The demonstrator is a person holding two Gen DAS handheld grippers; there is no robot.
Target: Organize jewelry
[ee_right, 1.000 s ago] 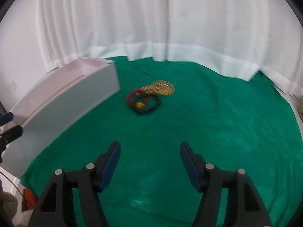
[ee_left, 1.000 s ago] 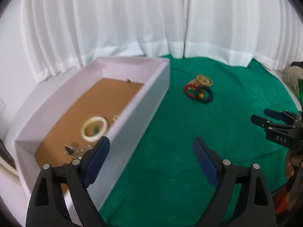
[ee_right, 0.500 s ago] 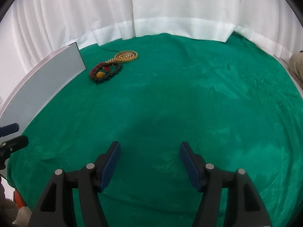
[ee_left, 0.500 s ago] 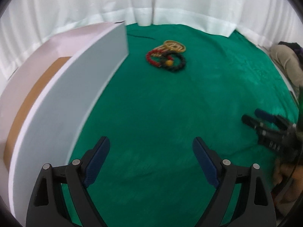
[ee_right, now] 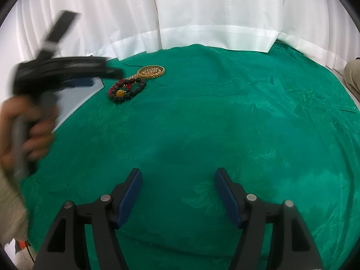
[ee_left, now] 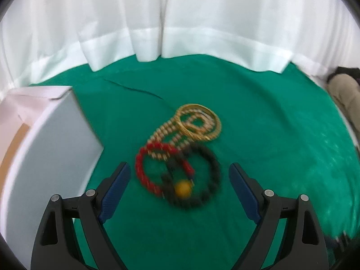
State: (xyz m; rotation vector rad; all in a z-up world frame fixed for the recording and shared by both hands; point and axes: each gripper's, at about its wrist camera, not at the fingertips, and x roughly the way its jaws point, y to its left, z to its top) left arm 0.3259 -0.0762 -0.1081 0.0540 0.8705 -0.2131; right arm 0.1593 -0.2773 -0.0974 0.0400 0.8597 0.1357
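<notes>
Left wrist view: left gripper (ee_left: 179, 181) is spread wide, nothing between its fingers, and the pile of bracelets sits framed between the two blue pads (ee_left: 115, 186). That framing reads as a lineup for a pick. Frame is motion-blurred, so I can't tell how far above the cloth the tips are.

Jewelry pile on the green cloth (ee_left: 270, 135) over the counter:
- red bead bracelet (ee_left: 144, 173), nearest the left pad
- dark bead bracelet (ee_left: 213, 168) with an amber bead (ee_left: 183, 188), overlapping the red one
- gold bangles (ee_left: 198, 121) and a pale beaded strand (ee_left: 164, 132) behind, touching the other two

All tangled in one heap, so closing on one piece probably drags a neighbour. The red loop looks like the easiest single target since its left arc lies free of the others.

White box (ee_left: 56, 148) stands just left of the pile, its open top showing a brown floor. Likely the drop-off; being close keeps the carry short.

Right wrist view: right gripper (ee_right: 178, 192) also wide open, holding nothing, parked over bare cloth well apart from the pile (ee_right: 132, 83). Looks like it is kept back so the left has room. Left hand (ee_right: 24, 130) on its handle shows at the left edge, blurred, with the tool nose pointing toward the jewelry.
</notes>
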